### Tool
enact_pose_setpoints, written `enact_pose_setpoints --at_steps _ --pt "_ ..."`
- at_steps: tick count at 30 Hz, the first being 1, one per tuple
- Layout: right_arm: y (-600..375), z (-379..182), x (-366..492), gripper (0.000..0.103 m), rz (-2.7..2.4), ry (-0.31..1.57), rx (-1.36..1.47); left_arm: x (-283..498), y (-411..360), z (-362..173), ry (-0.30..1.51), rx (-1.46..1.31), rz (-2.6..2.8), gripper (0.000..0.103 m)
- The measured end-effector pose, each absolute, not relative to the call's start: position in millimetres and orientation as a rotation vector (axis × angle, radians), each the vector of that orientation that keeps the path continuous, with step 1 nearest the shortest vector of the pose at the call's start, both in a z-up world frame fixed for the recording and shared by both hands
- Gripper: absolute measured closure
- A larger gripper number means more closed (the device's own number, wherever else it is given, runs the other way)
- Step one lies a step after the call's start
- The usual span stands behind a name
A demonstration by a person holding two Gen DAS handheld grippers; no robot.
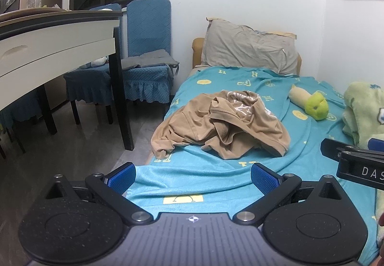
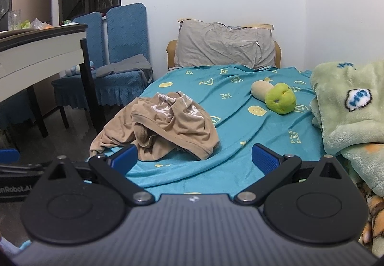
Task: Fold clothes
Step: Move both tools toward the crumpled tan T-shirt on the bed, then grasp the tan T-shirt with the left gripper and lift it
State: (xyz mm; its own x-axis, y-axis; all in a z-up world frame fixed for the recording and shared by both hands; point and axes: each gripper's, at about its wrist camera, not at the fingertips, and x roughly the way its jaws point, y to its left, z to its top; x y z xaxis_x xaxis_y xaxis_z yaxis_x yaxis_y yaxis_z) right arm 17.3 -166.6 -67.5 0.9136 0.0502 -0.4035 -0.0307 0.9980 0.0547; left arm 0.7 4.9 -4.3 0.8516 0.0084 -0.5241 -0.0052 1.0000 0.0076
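Observation:
A crumpled tan T-shirt (image 1: pixel 220 124) with a white print lies in a heap on the teal bed sheet (image 1: pixel 192 177), near the bed's left edge. The same tan T-shirt (image 2: pixel 158 127) shows left of centre in the right wrist view. My left gripper (image 1: pixel 193 177) hovers open over the sheet, short of the shirt, with nothing between its blue pads. My right gripper (image 2: pixel 194 158) is also open and holds nothing, its left pad close to the shirt's near hem. The right gripper's body (image 1: pixel 355 158) shows at the right edge of the left wrist view.
A green and cream plush toy (image 2: pixel 276 95) lies on the sheet (image 2: pixel 240 122) behind the shirt. A light green fleece blanket (image 2: pixel 348 110) is piled on the right. A grey pillow (image 2: pixel 223 45) leans at the head. A table (image 1: pixel 60 43) and blue-covered chairs (image 1: pixel 146 50) stand left of the bed.

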Motion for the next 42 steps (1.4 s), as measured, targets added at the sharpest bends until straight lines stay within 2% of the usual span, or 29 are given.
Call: enact_pose_setpoints --at_steps 23,24,26,30,32,33,36,39,40,41,42 --pt "-181 -54 16 0.002 0.054 0.412 0.156 10 7 -17 0.526 -0.047 0.005 0.000" --pt "-182 -53 17 0.004 0.055 0.413 0.159 11 6 -19 0.529 -0.042 0.006 0.000" --pt "-184 -52 17 0.021 0.056 0.417 0.167 15 5 -22 0.537 -0.031 0.006 0.000" --pt "-190 -37 24 0.044 0.048 0.413 0.174 33 0 -30 0.548 0.001 0.020 0.000" --pt "-194 -31 30 0.070 0.056 0.409 0.187 50 -3 -35 0.573 0.012 0.009 0.002" --pt "-197 -29 33 0.073 0.057 0.404 0.194 59 -5 -38 0.588 0.016 0.001 0.003" --pt "-206 -23 43 0.073 0.061 0.390 0.216 91 -13 -46 0.617 0.059 -0.019 0.005" --pt "-215 -17 54 0.066 0.065 0.375 0.237 128 -22 -55 0.623 0.128 -0.038 0.006" --pt "-218 -15 57 0.049 0.066 0.370 0.244 141 -25 -59 0.624 0.152 -0.040 0.006" --pt "-221 -13 61 0.022 0.067 0.365 0.251 153 -27 -64 0.626 0.170 -0.040 0.007" --pt "-224 -11 64 0.009 0.068 0.360 0.259 165 -28 -68 0.629 0.171 -0.045 0.008"
